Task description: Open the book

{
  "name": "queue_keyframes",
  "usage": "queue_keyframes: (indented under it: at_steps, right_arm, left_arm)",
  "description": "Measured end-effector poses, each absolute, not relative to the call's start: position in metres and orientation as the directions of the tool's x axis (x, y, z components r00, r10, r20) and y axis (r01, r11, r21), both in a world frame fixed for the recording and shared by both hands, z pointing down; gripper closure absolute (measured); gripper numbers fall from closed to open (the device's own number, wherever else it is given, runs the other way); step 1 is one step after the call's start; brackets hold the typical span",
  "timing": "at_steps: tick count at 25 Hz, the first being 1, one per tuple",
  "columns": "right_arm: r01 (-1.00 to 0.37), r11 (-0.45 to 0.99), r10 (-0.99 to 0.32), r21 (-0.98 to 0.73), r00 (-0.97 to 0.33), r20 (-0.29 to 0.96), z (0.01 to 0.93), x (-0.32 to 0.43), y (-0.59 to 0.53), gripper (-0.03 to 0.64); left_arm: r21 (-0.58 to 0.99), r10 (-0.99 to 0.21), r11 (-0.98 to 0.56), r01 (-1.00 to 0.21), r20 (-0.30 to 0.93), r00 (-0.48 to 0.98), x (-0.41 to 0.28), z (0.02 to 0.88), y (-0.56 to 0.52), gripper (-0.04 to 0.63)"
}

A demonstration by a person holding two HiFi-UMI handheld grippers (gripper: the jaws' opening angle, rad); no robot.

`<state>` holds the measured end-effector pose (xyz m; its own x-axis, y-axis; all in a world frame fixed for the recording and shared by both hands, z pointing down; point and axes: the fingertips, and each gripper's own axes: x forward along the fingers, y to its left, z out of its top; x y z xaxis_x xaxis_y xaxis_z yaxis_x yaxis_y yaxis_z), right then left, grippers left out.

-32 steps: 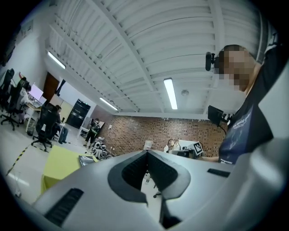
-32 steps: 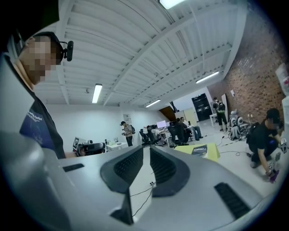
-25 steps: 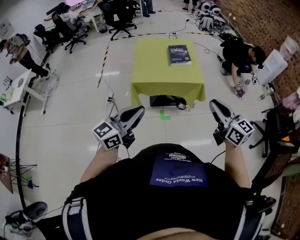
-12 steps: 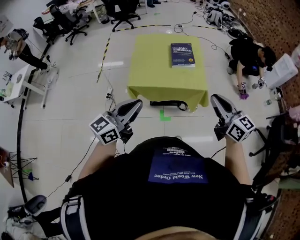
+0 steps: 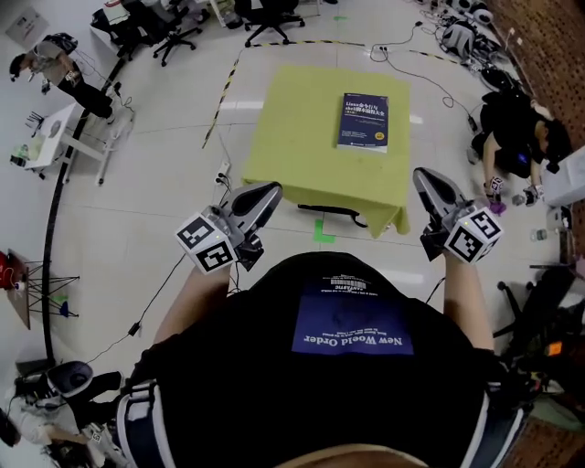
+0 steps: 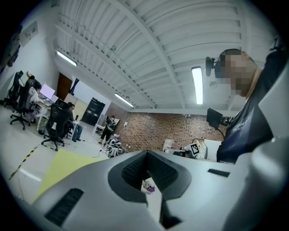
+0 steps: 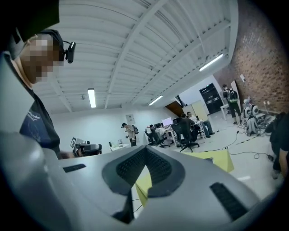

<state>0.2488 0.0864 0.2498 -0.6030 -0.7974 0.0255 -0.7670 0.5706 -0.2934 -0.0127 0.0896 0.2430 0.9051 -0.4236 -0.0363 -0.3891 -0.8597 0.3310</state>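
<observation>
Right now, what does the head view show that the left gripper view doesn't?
Only the head view shows the blue book, which is lying closed. Only the left gripper view shows the white ceiling and its long lamp. Both show the yellow table and the left gripper, with its jaws together and nothing between them.

Ahead of me stands a worktop (image 5: 302, 137) under a yellow-green cloth, on a pale, shiny floor (image 5: 137, 228). A green tape mark (image 5: 321, 229) lies on the floor just in front of it, and something dark, like a strap or cable (image 5: 334, 212), shows beneath its near edge. A black-and-yellow striped line (image 5: 224, 91) runs along the floor to its left. On my right a person in black (image 5: 512, 128) crouches near a brick wall (image 5: 548, 46). Office chairs (image 5: 270, 11) stand beyond the worktop, and a white desk (image 5: 57, 137) sits far left.
</observation>
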Motion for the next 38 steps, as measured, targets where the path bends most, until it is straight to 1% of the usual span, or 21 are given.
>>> queue_keyframes:
  at_steps: [3, 7, 11, 14, 18, 23, 31, 38]
  right_arm:
    - [-0.767, 0.570, -0.791, -0.295, -0.609, 0.055, 0.260, 0.240, 0.055, 0.626]
    - [-0.798, 0.529, -0.817, -0.290, -0.571, 0.080, 0.266, 0.225, 0.012, 0.626]
    - [-0.842, 0.467, -0.857, -0.270, -0.506, 0.097, 0.260, 0.201, -0.042, 0.626]
    - [-0.872, 0.415, -0.886, -0.260, -0.452, 0.102, 0.250, 0.187, -0.077, 0.611]
    - [-0.903, 0.347, -0.916, -0.254, -0.385, 0.116, 0.248, 0.189, -0.114, 0.604]
    - [-0.906, 0.328, -0.911, -0.268, -0.378, 0.165, 0.275, 0.214, -0.143, 0.600]
    - [-0.867, 0.404, -0.865, -0.291, -0.466, 0.188, 0.293, 0.281, -0.183, 0.600]
    - [-0.869, 0.396, -0.860, -0.298, -0.464, 0.210, 0.302, 0.296, -0.192, 0.600]
  left_arm:
    - [0.343, -0.425, -0.855, -0.390, -0.032, 0.904, -0.019, 0.247, 0.056, 0.594]
    - [0.340, -0.376, -0.877, -0.339, -0.047, 0.925, -0.033, 0.257, 0.007, 0.594]
    - [0.322, -0.314, -0.906, -0.276, -0.071, 0.947, -0.055, 0.259, -0.061, 0.594]
    - [0.296, -0.257, -0.927, -0.232, -0.048, 0.965, -0.073, 0.256, -0.105, 0.594]
    - [0.297, -0.210, -0.935, -0.193, -0.026, 0.977, -0.076, 0.261, -0.158, 0.594]
    - [0.325, -0.214, -0.925, -0.199, -0.011, 0.977, -0.047, 0.276, -0.194, 0.594]
    - [0.349, -0.280, -0.899, -0.265, 0.008, 0.960, 0.032, 0.283, -0.216, 0.594]
    - [0.363, -0.283, -0.889, -0.279, 0.044, 0.958, 0.045, 0.294, -0.226, 0.594]
